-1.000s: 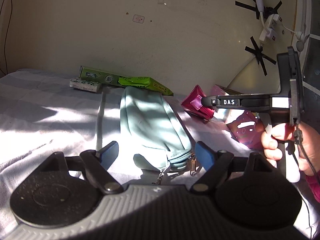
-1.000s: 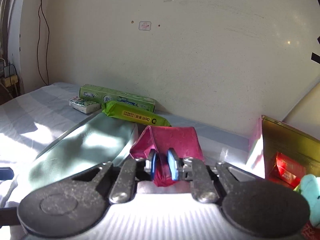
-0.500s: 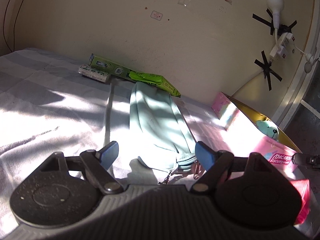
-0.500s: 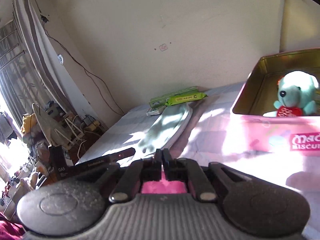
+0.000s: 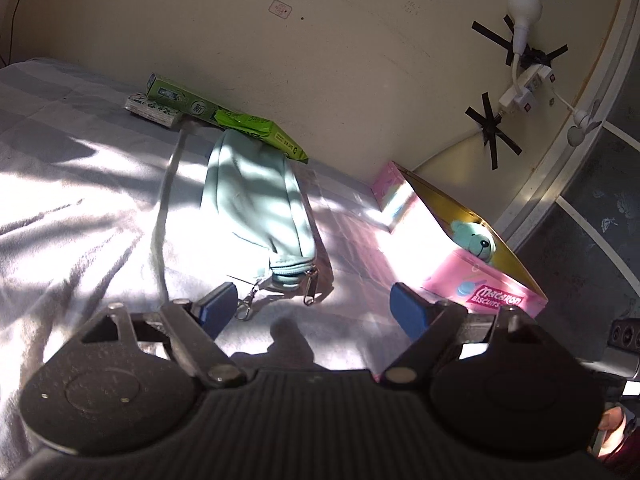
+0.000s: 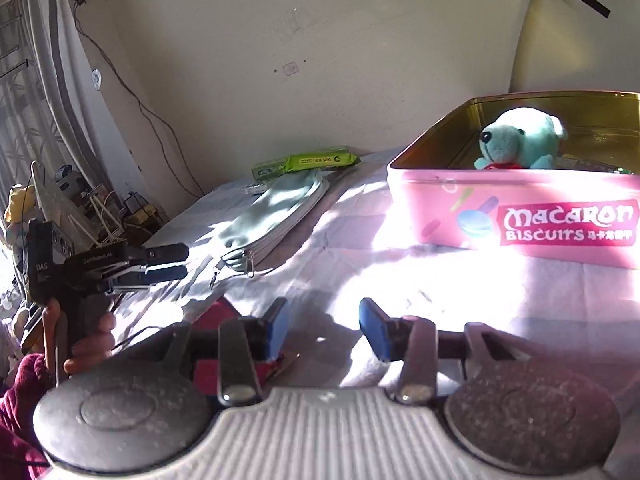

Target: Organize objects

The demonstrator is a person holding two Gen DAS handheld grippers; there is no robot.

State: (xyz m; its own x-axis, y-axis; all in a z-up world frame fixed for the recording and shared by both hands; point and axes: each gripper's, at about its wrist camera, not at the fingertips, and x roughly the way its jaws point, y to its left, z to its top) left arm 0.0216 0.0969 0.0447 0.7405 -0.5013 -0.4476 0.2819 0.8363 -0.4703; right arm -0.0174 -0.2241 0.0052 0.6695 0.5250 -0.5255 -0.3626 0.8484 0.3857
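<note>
The right gripper is opening, its fingers parted around nothing; a red pouch lies under the left finger, near the tin. The left gripper is spread wide over the bed, beside the green bag.

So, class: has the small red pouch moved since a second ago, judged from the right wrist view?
Yes. The red pouch lay beside the mint green bag near the wall; now it sits under the opening right gripper, before the pink tin.
</note>
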